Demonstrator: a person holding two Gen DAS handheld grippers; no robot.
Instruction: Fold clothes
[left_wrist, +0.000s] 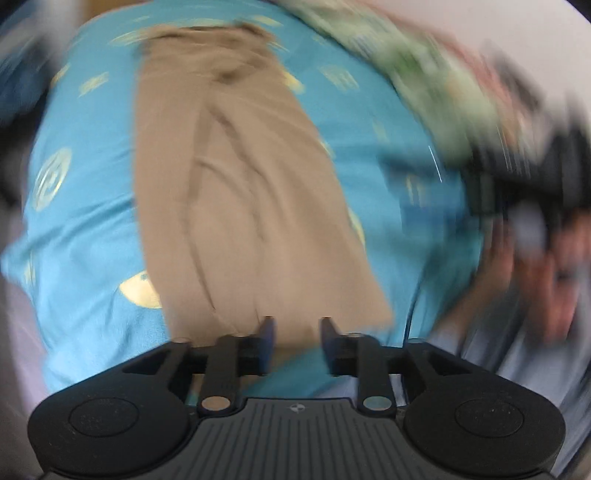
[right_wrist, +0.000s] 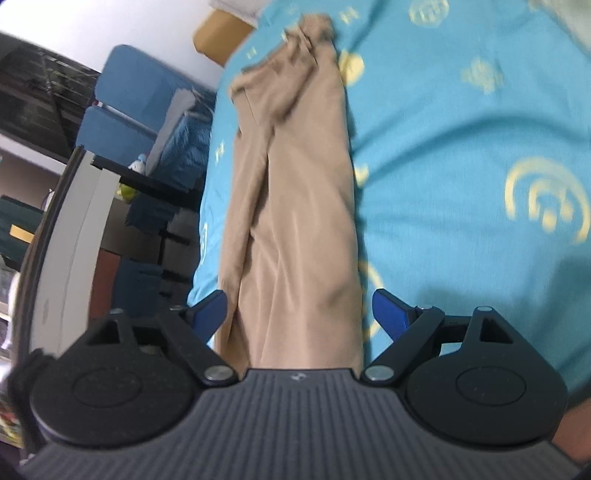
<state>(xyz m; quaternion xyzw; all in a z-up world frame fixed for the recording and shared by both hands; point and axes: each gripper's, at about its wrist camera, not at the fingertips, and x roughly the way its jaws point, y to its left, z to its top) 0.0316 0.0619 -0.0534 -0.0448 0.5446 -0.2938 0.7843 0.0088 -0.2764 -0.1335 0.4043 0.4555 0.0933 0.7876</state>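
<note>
Below, tan trousers (right_wrist: 291, 206) on turquoise sheet (right_wrist: 461, 140), right tool (right_wrist: 301, 314) spread wide, left tool (left_wrist: 297, 334) parted

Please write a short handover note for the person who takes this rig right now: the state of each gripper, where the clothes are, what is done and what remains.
Left gripper: open, holding nothing, at the near end of the tan trousers. This view is blurred by motion.
Right gripper: open wide, empty, its fingers on either side of the same near end of the trousers.
Trousers: they lie lengthwise on the blue bedsheet, apparently already folded leg over leg into one long strip.
Left to do: probably grip the near end and fold the strip across its length. A green patterned cloth lies further back; too blurred to tell what it is.
</note>
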